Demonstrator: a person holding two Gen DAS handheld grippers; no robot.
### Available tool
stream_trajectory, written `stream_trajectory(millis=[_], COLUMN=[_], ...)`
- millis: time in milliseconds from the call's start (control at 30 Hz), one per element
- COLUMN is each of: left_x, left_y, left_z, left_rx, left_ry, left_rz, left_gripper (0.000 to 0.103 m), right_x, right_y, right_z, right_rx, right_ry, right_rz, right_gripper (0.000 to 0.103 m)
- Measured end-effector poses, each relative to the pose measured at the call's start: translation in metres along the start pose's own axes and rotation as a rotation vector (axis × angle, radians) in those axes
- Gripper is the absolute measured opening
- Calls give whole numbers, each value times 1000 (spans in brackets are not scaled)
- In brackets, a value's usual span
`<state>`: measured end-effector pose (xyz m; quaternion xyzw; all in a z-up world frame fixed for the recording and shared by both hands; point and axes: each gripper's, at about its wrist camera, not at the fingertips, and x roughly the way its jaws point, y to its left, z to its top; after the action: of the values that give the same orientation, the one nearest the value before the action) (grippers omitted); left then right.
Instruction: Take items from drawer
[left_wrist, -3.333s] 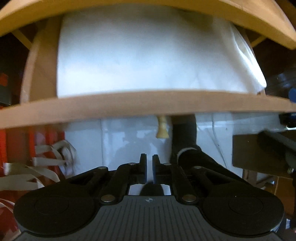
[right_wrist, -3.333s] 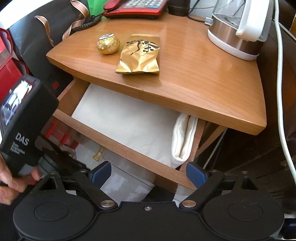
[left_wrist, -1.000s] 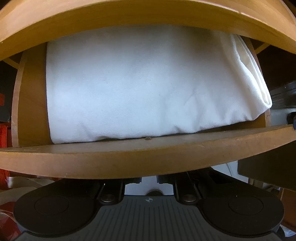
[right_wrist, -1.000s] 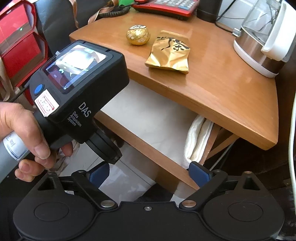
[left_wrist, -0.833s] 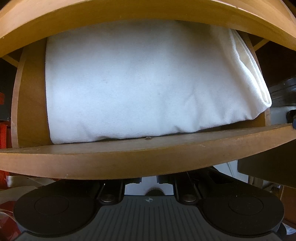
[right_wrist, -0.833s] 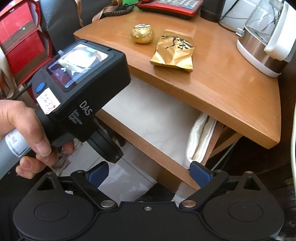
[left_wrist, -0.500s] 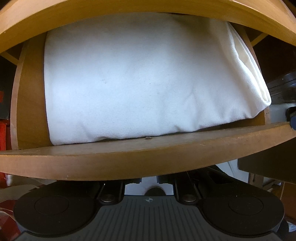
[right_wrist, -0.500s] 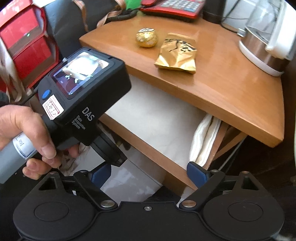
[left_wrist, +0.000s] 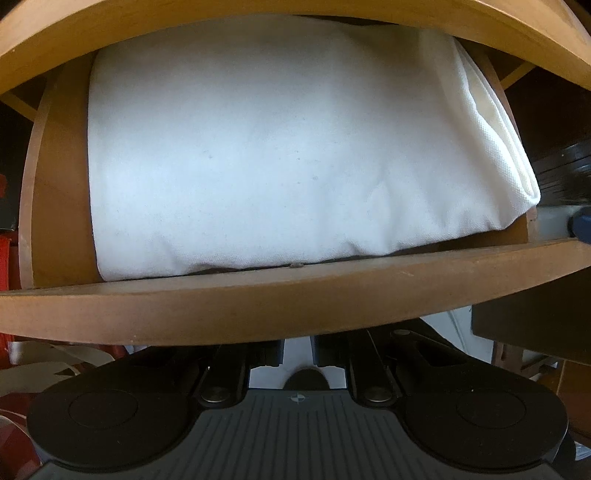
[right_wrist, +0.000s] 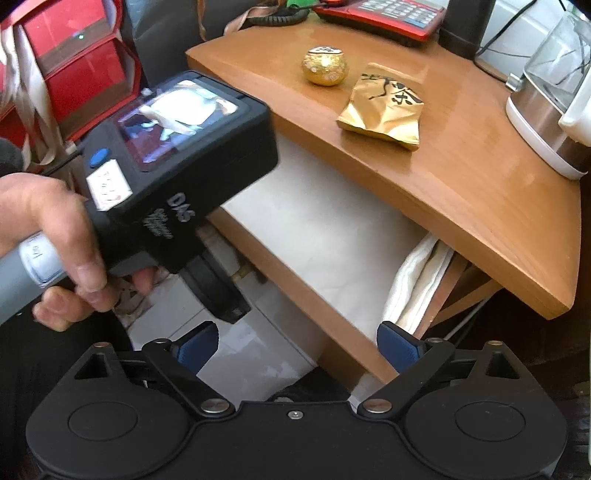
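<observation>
The wooden drawer (left_wrist: 258, 306) is pulled out under the tabletop. A folded white towel (left_wrist: 288, 147) fills most of it; it also shows in the right wrist view (right_wrist: 332, 240). My left gripper (left_wrist: 297, 347) sits below the drawer's front panel, jaws close together on the drawer's knob, which the panel hides. In the right wrist view the left gripper's body (right_wrist: 177, 177) is at the drawer front (right_wrist: 295, 291), held by a hand. My right gripper (right_wrist: 295, 343) is open and empty, hovering in front of the drawer.
On the tabletop (right_wrist: 461, 177) lie a gold foil ball (right_wrist: 325, 66) and a gold tea packet (right_wrist: 384, 107). A kettle (right_wrist: 550, 110) stands at the right, a red phone (right_wrist: 380, 14) at the back. Red boxes (right_wrist: 74, 74) stand left.
The drawer has slid further out, showing more of the towel. The left gripper stays at the drawer front. The right gripper has drifted slightly left and stays open.
</observation>
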<state>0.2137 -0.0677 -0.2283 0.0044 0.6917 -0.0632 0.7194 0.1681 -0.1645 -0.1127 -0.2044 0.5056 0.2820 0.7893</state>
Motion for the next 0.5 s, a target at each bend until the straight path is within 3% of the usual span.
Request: stream_trajectory(millis=[500], left_x=[-1], left_y=[-4], left_z=[9], left_rx=[-47], left_ry=[-1], left_rz=[-18], left_gripper=[14], right_x=[16], right_y=[-1], right_z=[5], right_rx=[-29], right_ry=[34], right_rz=[9], right_gripper=[90])
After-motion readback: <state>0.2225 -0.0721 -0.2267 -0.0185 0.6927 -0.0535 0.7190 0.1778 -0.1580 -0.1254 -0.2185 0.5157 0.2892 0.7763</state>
